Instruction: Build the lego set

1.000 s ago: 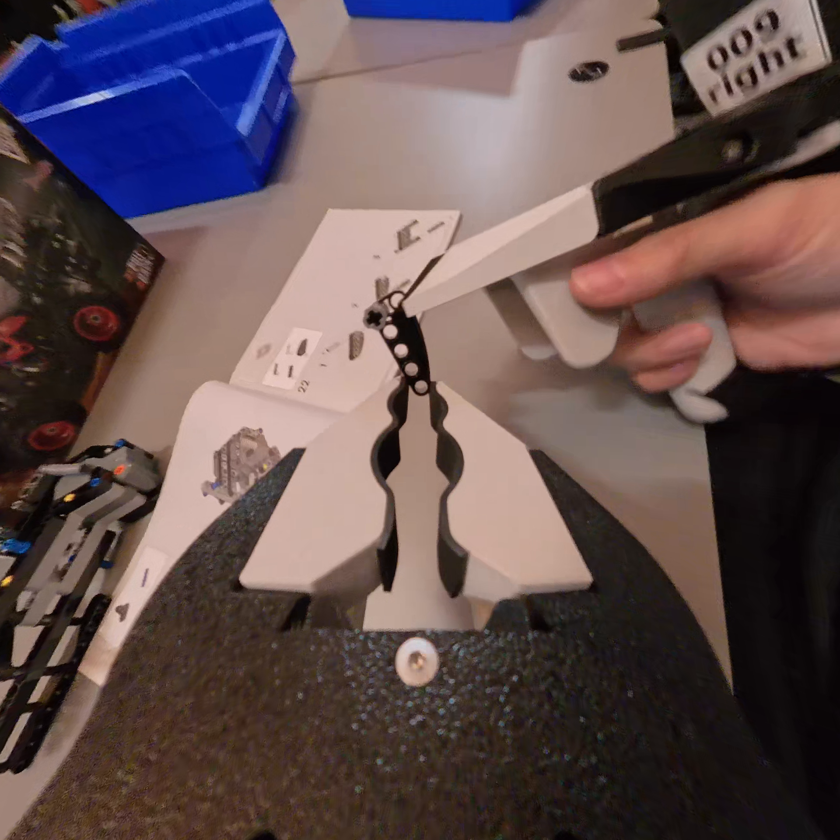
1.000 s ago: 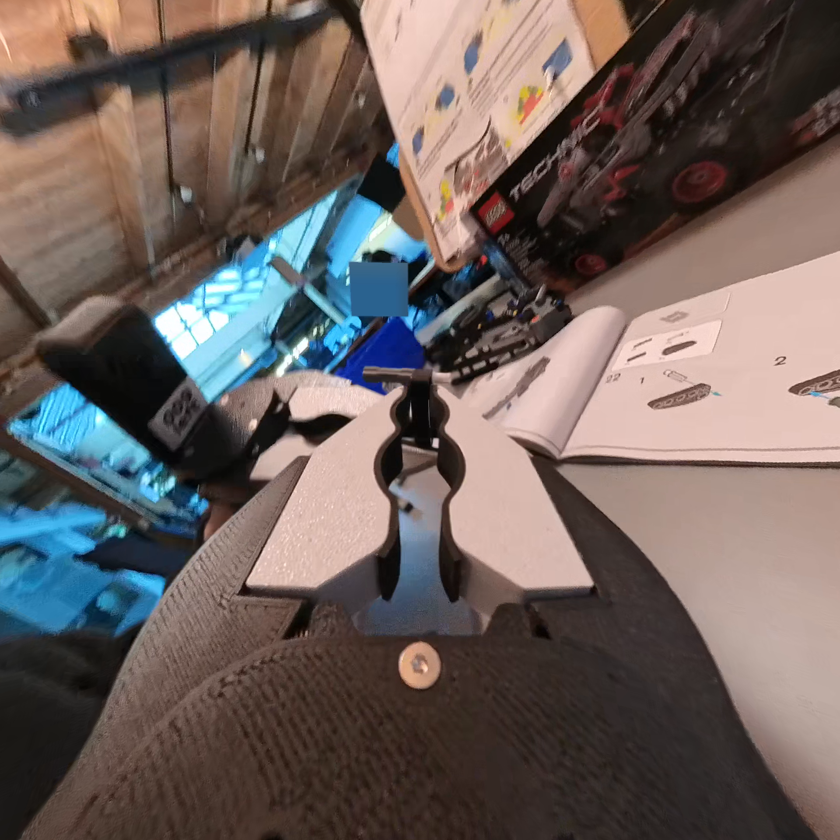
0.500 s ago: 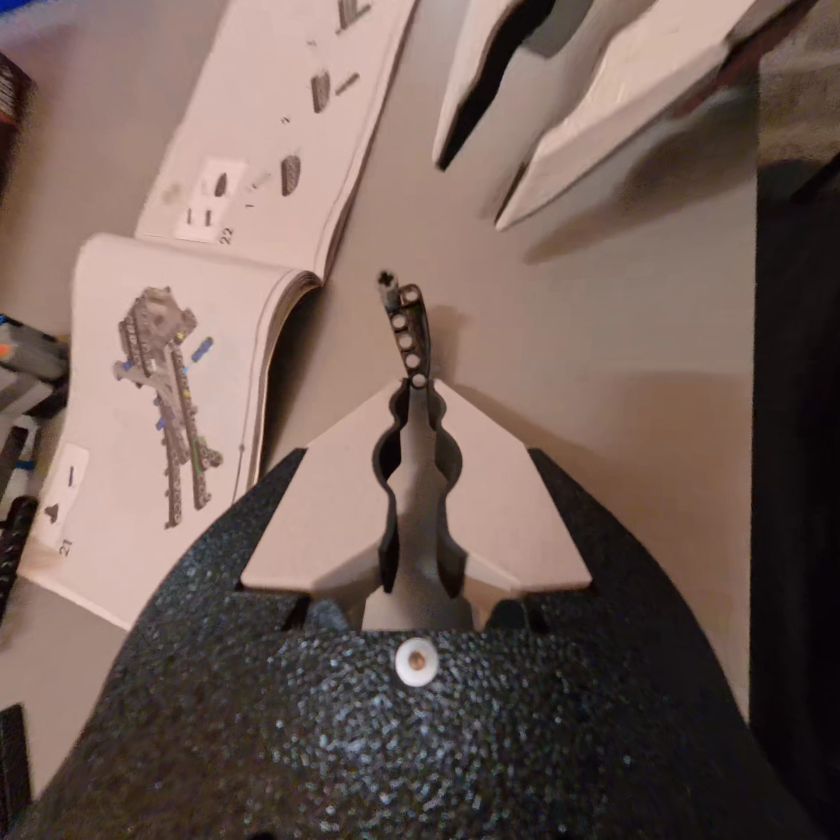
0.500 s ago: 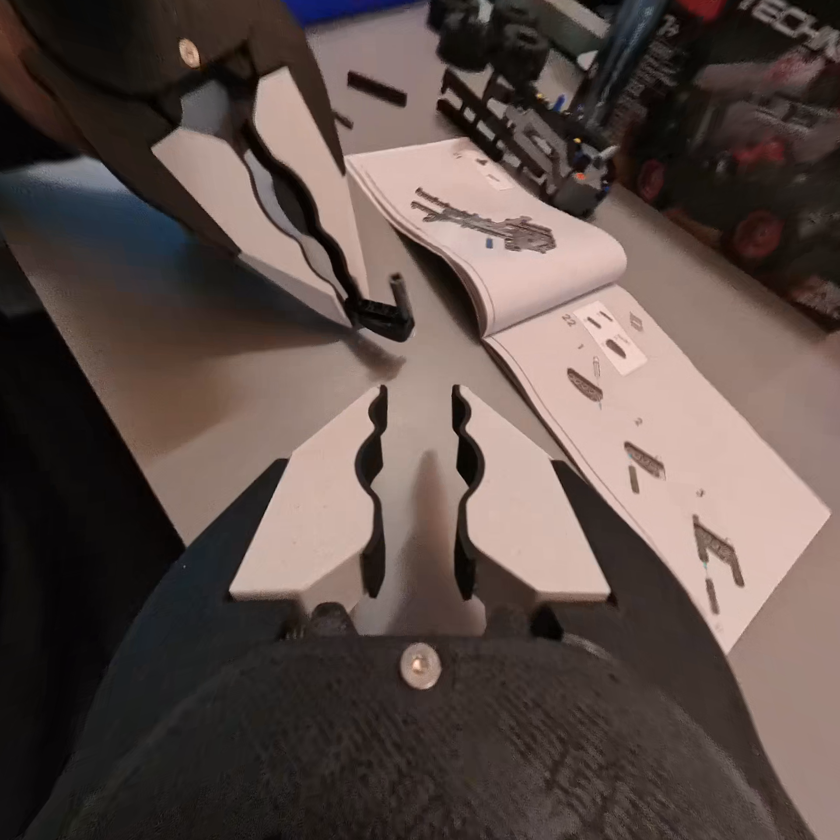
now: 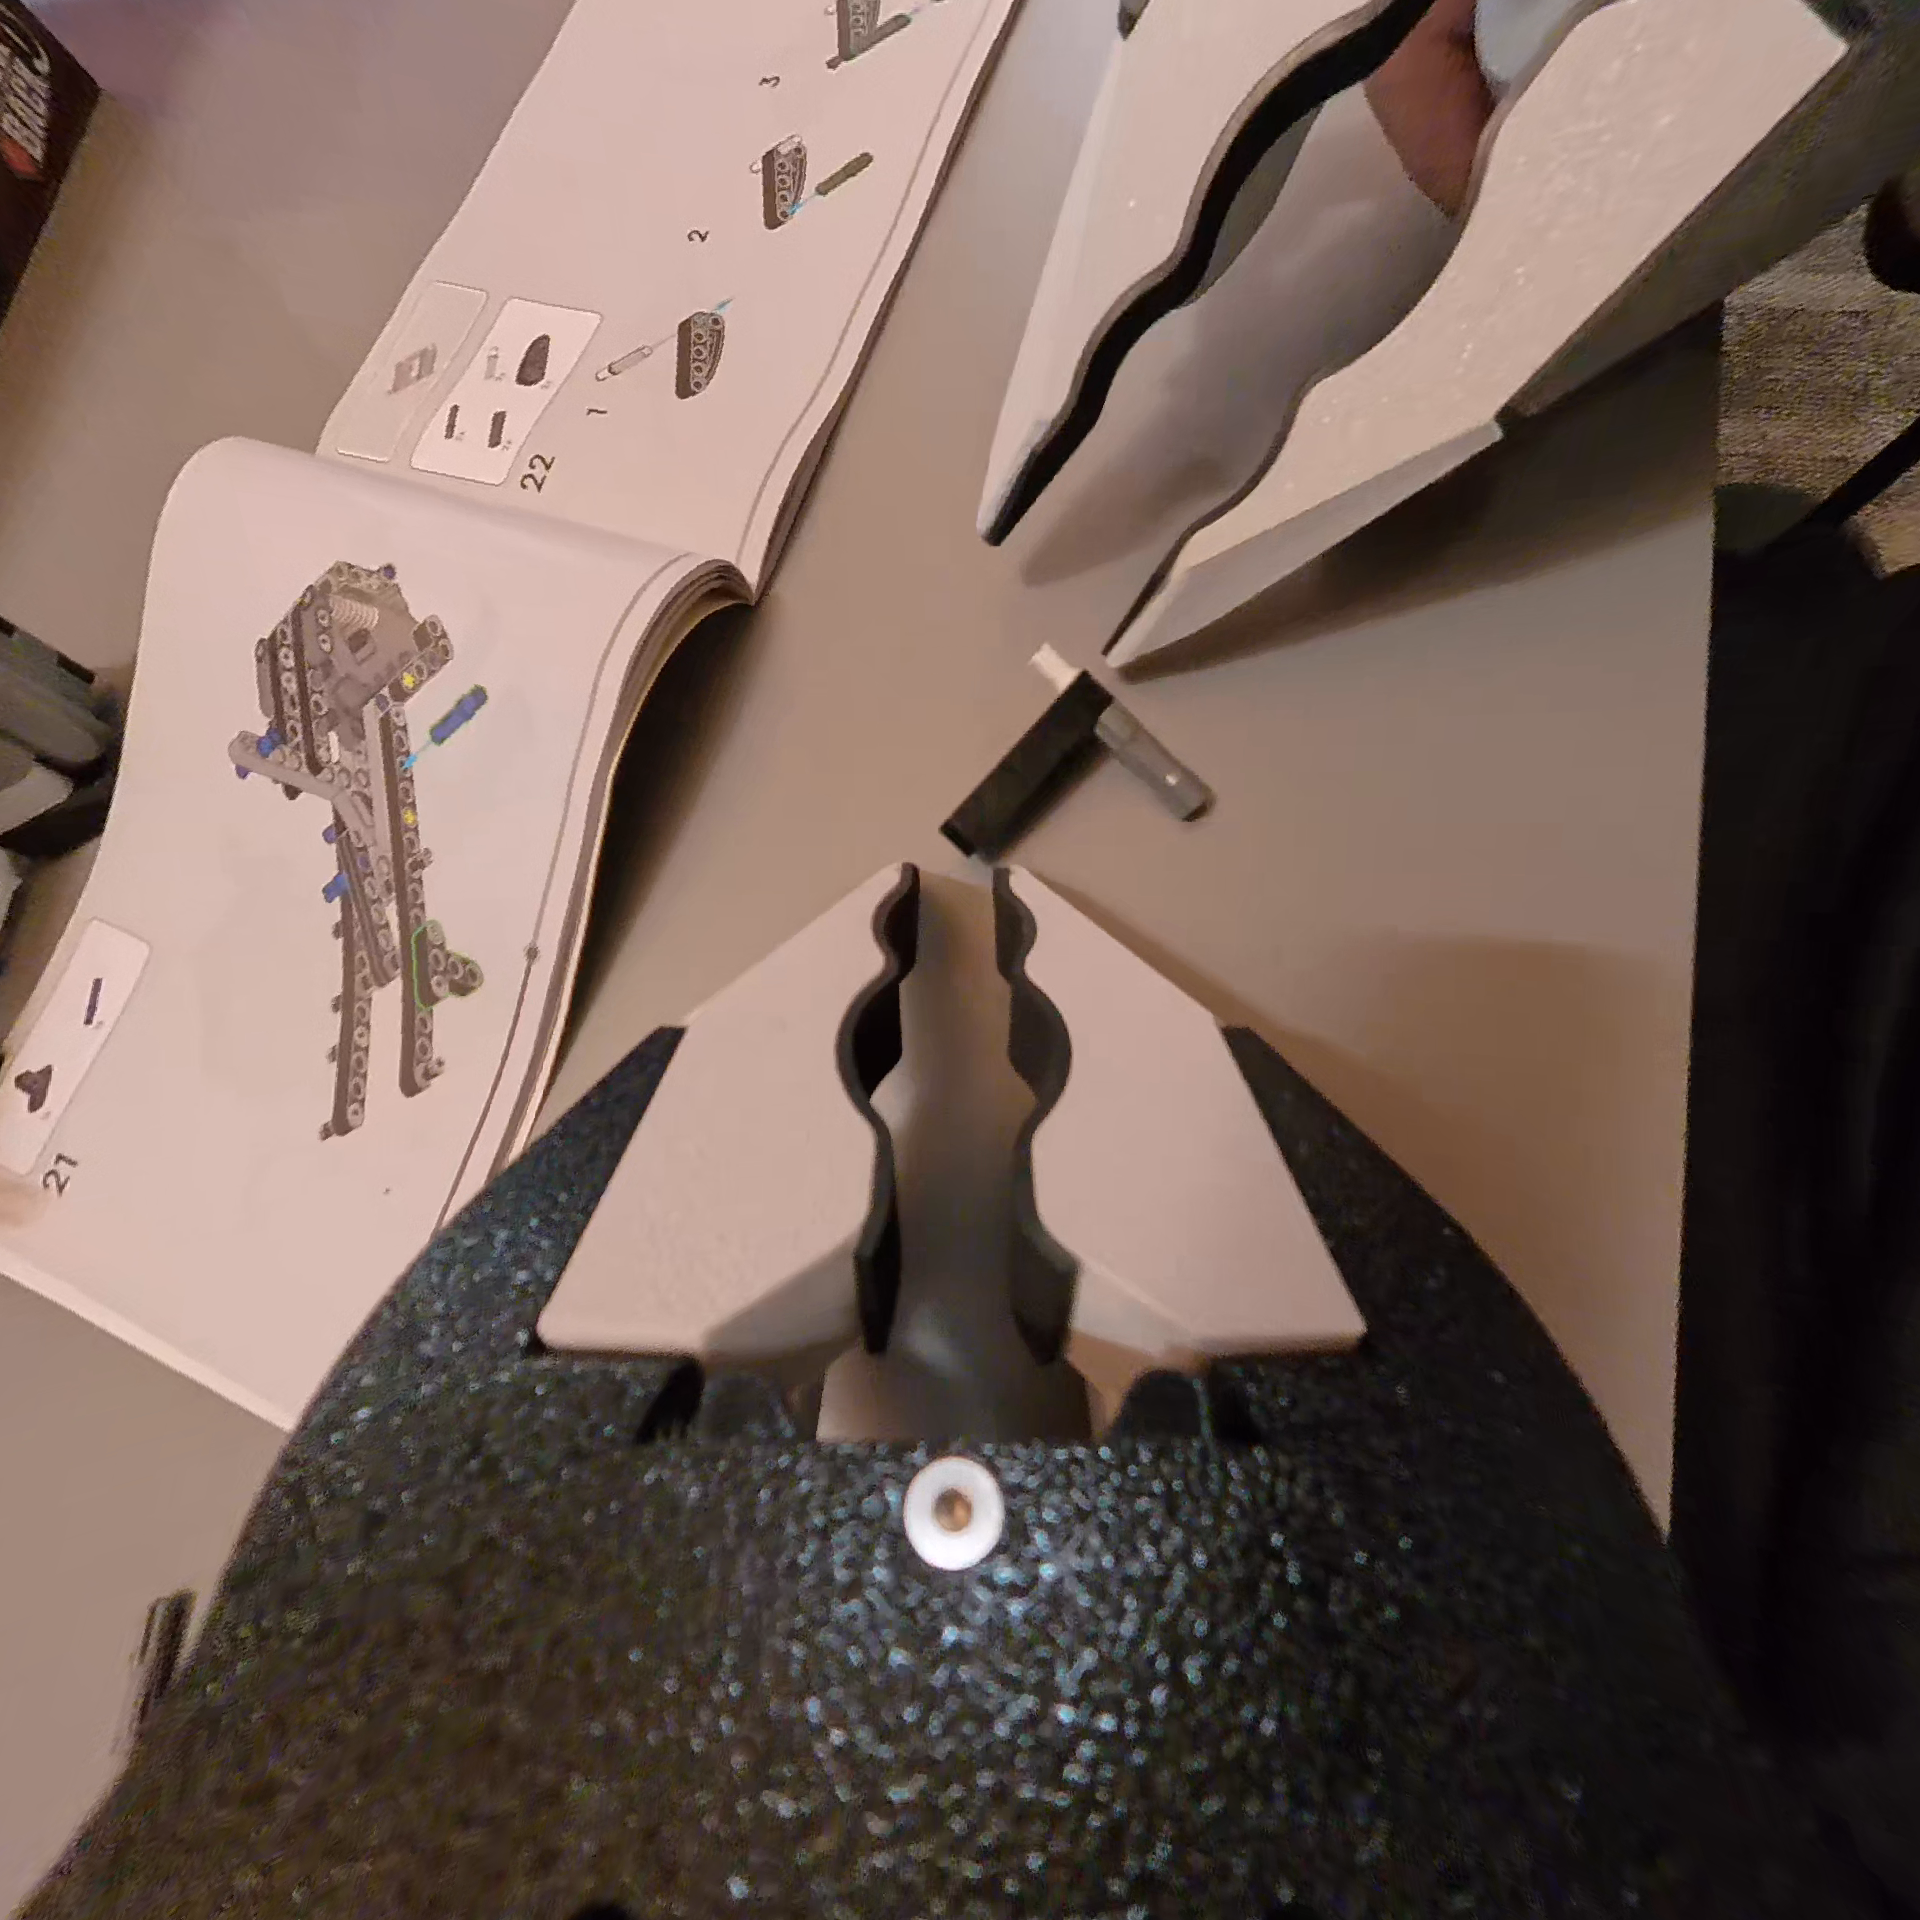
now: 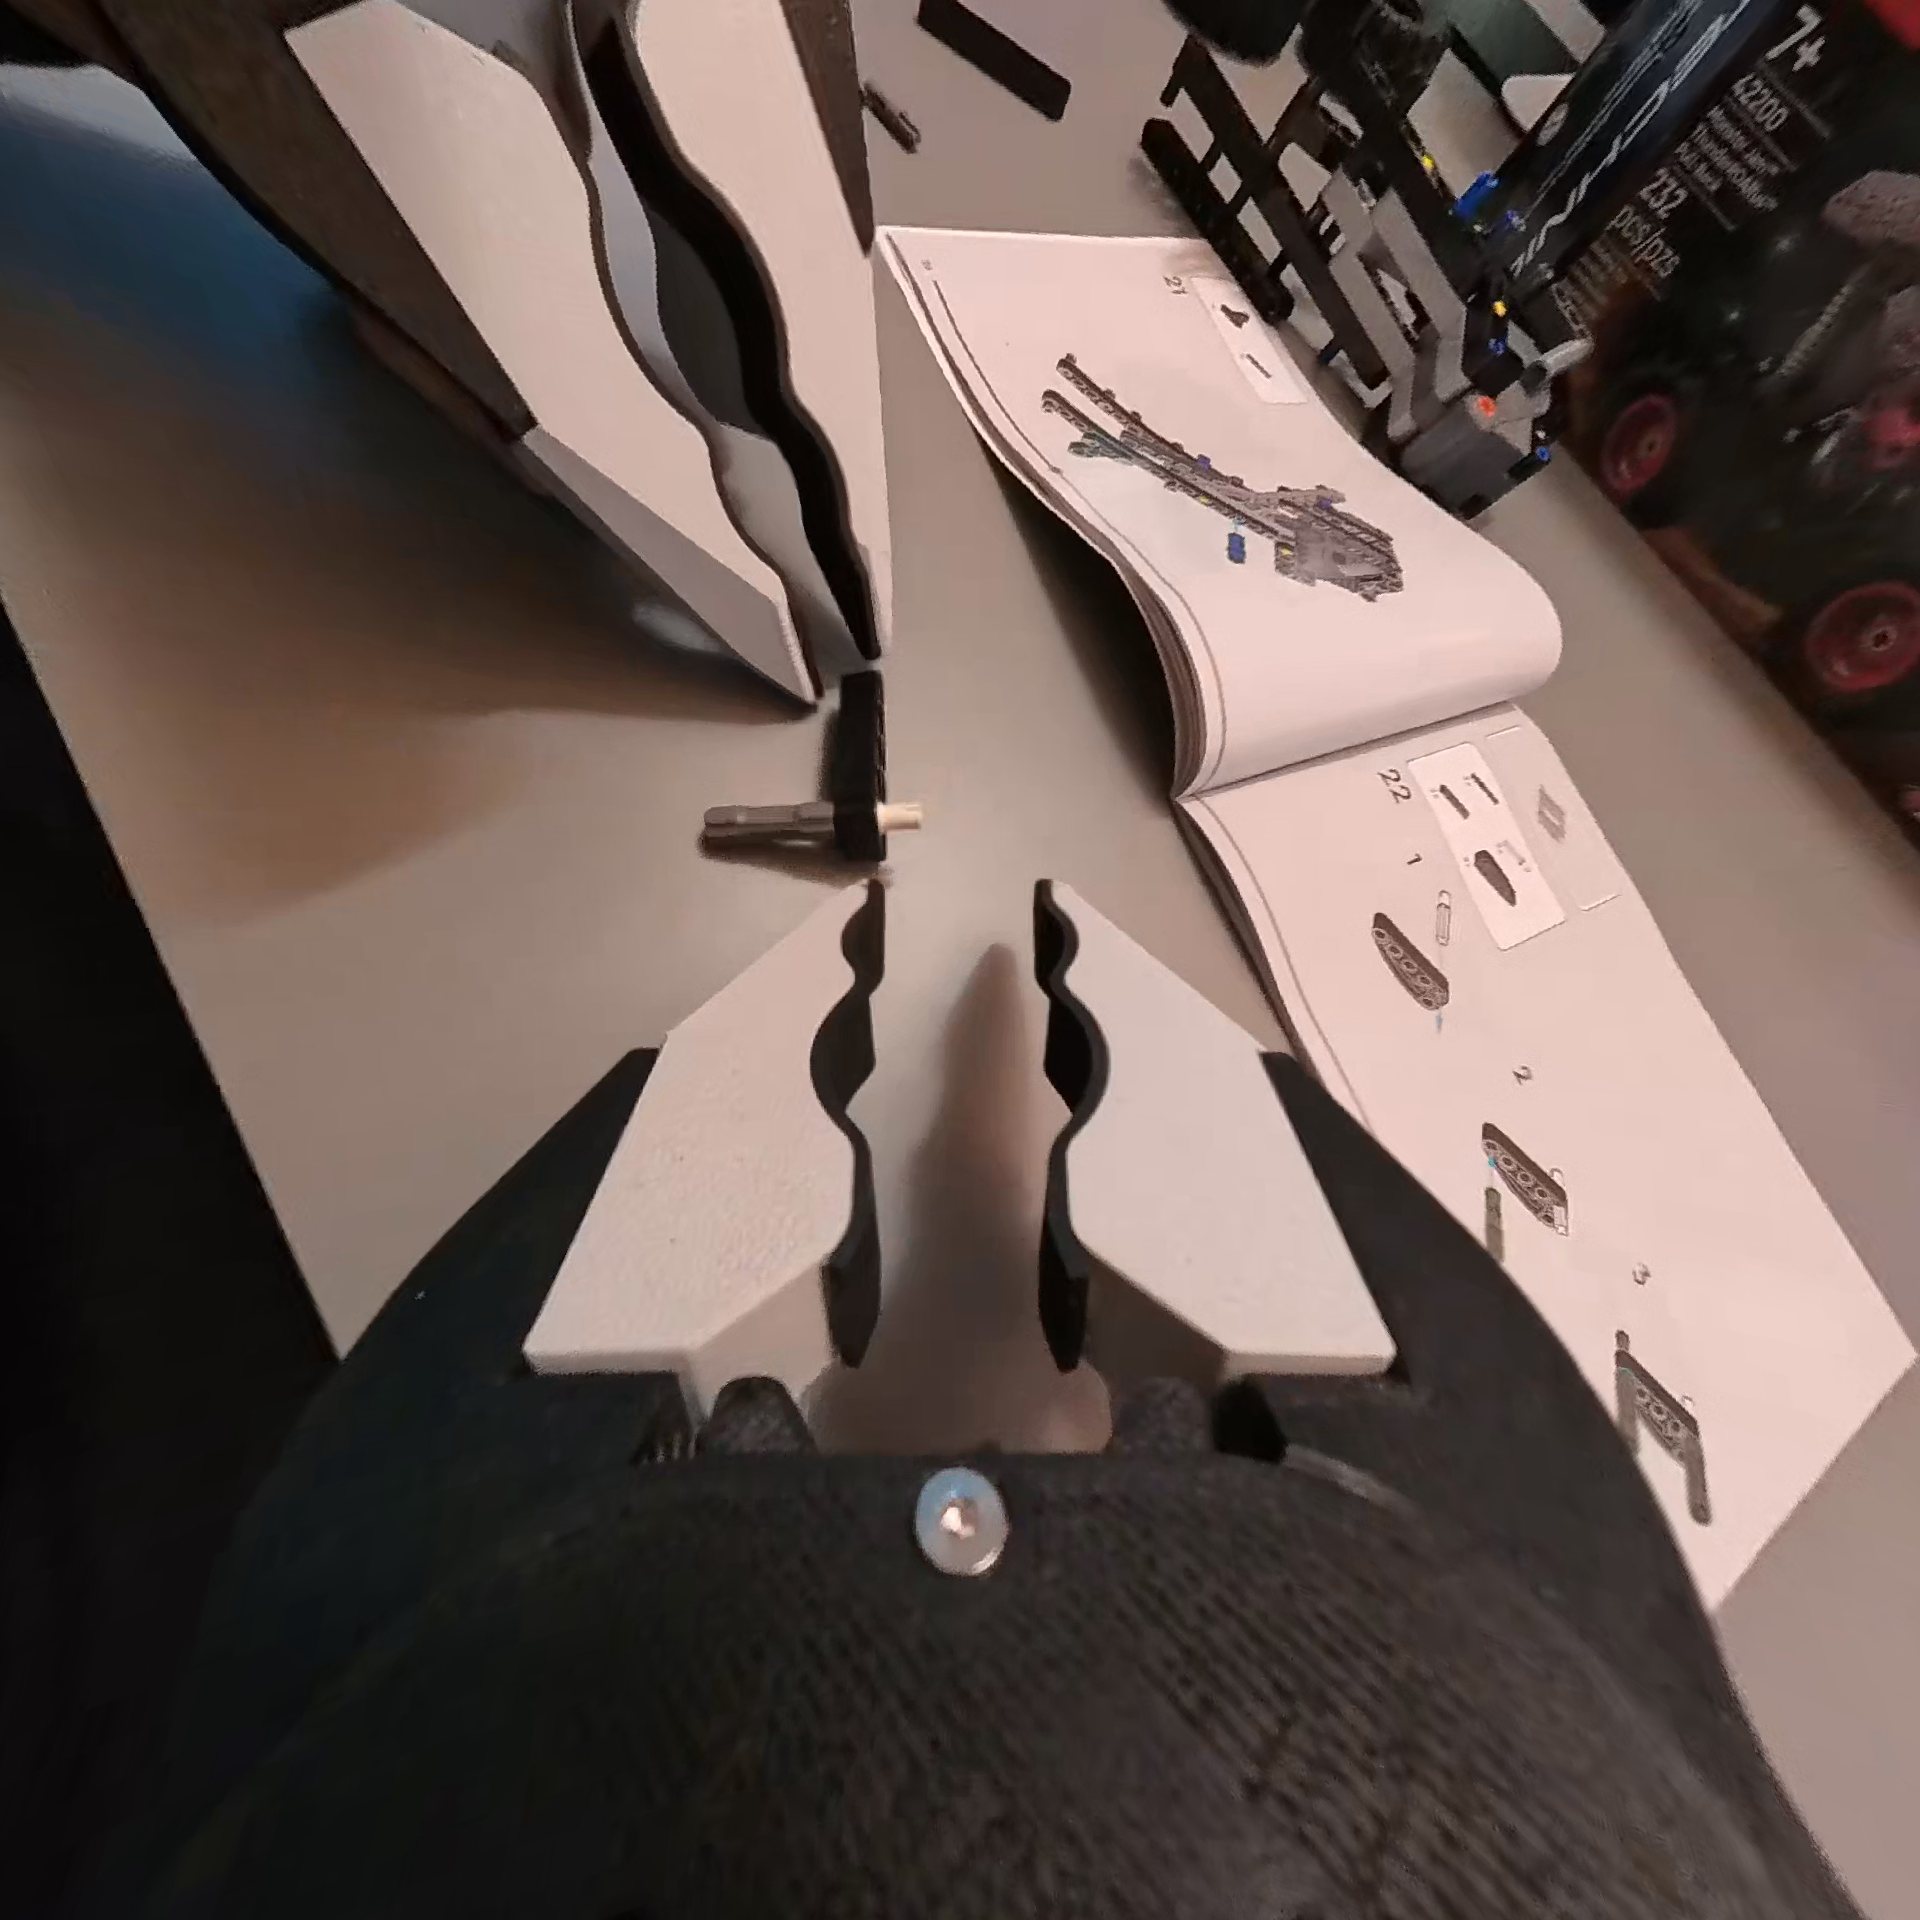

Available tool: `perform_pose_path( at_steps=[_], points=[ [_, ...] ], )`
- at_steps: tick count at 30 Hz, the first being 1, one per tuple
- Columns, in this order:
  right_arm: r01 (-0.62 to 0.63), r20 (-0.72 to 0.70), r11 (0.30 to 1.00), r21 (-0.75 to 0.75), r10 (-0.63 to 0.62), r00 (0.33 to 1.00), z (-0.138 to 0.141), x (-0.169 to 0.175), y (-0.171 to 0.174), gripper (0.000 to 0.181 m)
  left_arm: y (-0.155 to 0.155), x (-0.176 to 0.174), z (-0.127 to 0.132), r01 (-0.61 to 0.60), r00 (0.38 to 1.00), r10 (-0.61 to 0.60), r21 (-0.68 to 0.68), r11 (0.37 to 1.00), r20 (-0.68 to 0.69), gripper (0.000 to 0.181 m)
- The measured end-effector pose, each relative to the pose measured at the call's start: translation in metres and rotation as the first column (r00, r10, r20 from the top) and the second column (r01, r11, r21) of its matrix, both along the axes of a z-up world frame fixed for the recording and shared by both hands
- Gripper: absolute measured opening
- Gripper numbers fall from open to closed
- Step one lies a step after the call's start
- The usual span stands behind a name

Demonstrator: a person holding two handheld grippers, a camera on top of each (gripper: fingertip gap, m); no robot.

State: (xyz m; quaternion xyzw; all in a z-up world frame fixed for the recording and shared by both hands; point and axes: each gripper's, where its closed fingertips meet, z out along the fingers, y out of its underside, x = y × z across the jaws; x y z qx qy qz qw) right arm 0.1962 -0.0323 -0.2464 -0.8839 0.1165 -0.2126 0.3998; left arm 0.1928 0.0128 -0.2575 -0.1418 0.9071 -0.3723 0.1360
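A short black beam (image 5: 1023, 764) lies on the grey table with a grey axle (image 5: 1153, 769) through one end and a white pin tip (image 5: 1049, 660) sticking out the other side. My left gripper (image 5: 956, 878) is slightly open and empty, its tips just behind the beam's near end. My right gripper (image 6: 961, 888) is open and empty, with its tips just short of the beam (image 6: 857, 769). The two grippers face each other across the beam. The right gripper (image 5: 1055, 592) shows at the top right of the left wrist view.
An open instruction booklet (image 5: 312, 831) lies left of the beam. A partly built grey and black model (image 6: 1455, 395) and the set's box (image 6: 1766, 416) stand beyond it. A loose black piece (image 6: 992, 52) lies farther off. The table edge (image 5: 1704, 935) runs close by. The left gripper's tips are roughly 6 cm from the right gripper's.
The right gripper let go of the axle and pulled back open. The left gripper lowered the beam to the table and released it.
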Motion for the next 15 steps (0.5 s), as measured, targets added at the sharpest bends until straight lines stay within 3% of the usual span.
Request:
perform_pose_path(
  at_steps=[8, 15],
  points=[
    [-0.037, 0.001, 0.999, -0.019, 0.037, 0.999, -0.003, 0.0, -0.001, 0.025, 0.018, 0.001, 0.015, -0.088, 0.995, 0.088, -0.017, 0.996, 0.044, 0.015],
    [-0.113, -0.038, 0.993, 0.02, 0.114, 0.993, 0.001, -0.01, -0.001, 0.031, 0.054, 0.009, 0.022, -0.203, 0.976, 0.205, -0.033, 0.979, 0.071, 0.013]
  ],
)
